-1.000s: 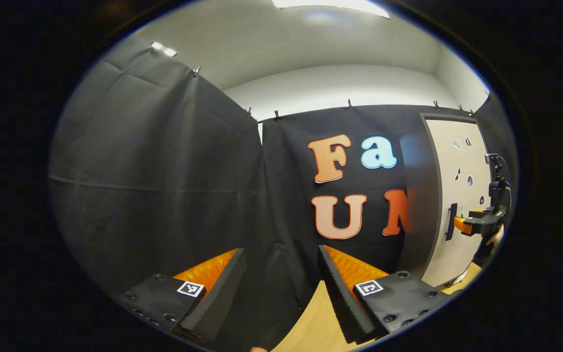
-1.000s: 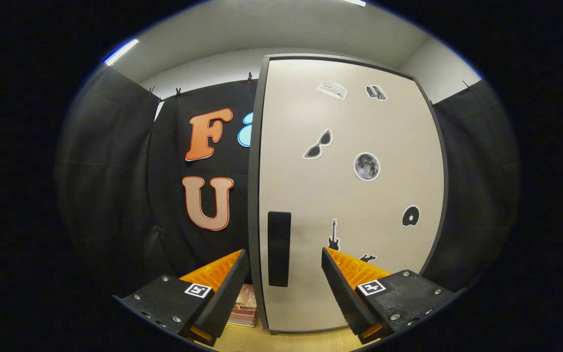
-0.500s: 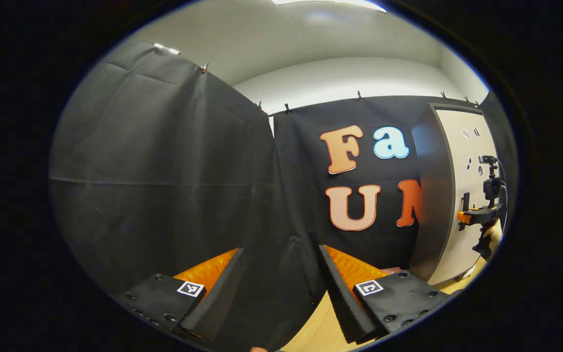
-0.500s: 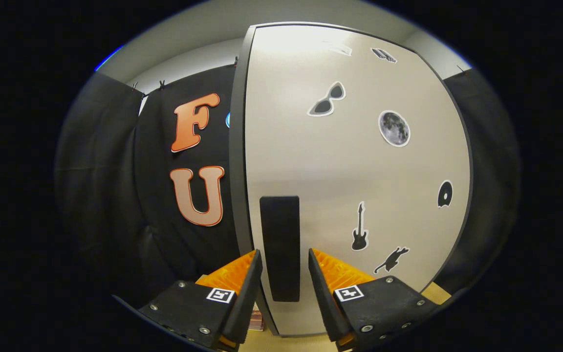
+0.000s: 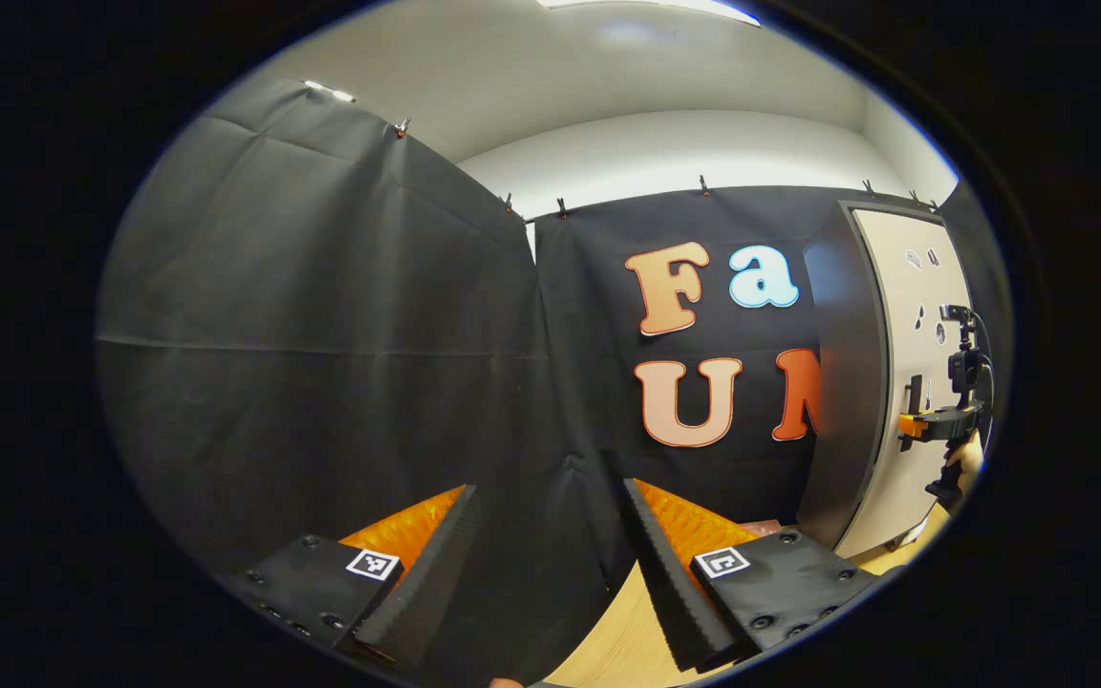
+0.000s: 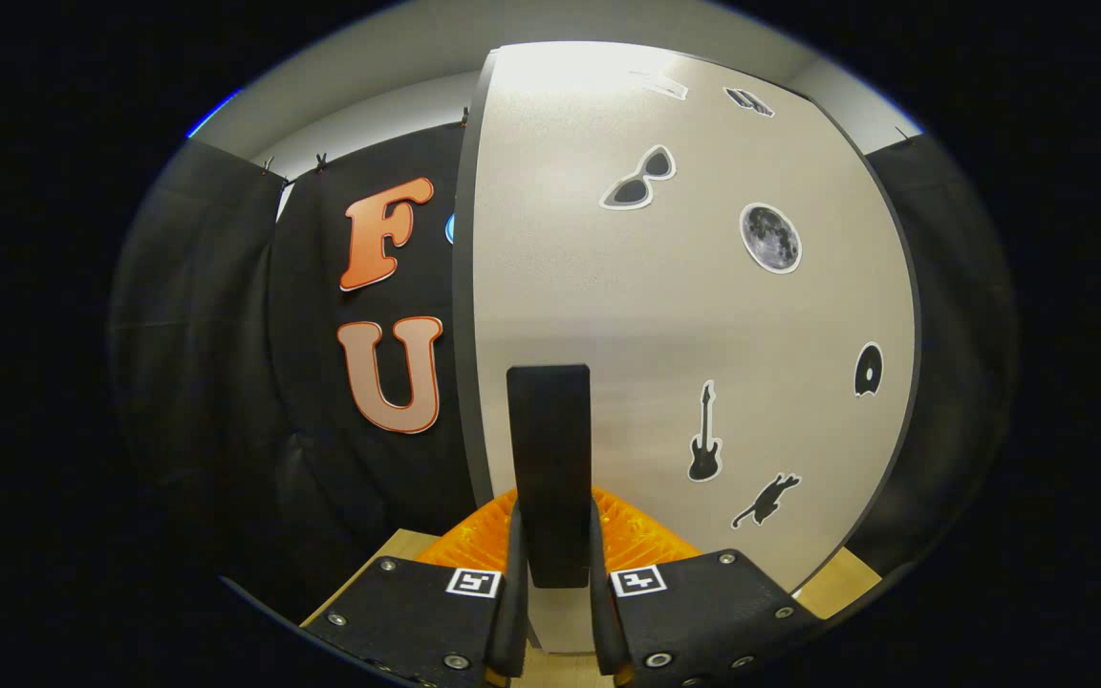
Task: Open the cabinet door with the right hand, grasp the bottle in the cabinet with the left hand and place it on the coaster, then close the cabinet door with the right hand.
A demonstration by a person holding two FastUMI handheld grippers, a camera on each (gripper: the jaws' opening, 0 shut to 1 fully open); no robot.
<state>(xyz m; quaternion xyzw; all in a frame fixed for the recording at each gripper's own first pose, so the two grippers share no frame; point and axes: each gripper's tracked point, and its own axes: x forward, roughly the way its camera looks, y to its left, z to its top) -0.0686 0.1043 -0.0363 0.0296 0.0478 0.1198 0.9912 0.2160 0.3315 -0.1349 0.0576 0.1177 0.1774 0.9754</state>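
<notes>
The cabinet's pale door point(image 6: 665, 315) stands shut, with small stickers on it and a dark upright handle point(image 6: 550, 459) near its left edge. In the right gripper view my right gripper point(image 6: 552, 573) is shut on that handle, one finger on each side. The left gripper view has the cabinet point(image 5: 895, 382) at the far right, with the right gripper point(image 5: 933, 420) and a hand at the handle. My left gripper point(image 5: 550, 564) is open, holds nothing, and faces the black cloth wall. The bottle is hidden behind the door.
A light wooden tabletop point(image 5: 622, 640) lies under the left gripper, and black cloth walls close in the left and back. A flat reddish object point(image 5: 761, 526) lies on the table by the cabinet's foot.
The right gripper has moved up to the door and its fingers have shut on the handle. The left gripper has turned slightly left and stays open.
</notes>
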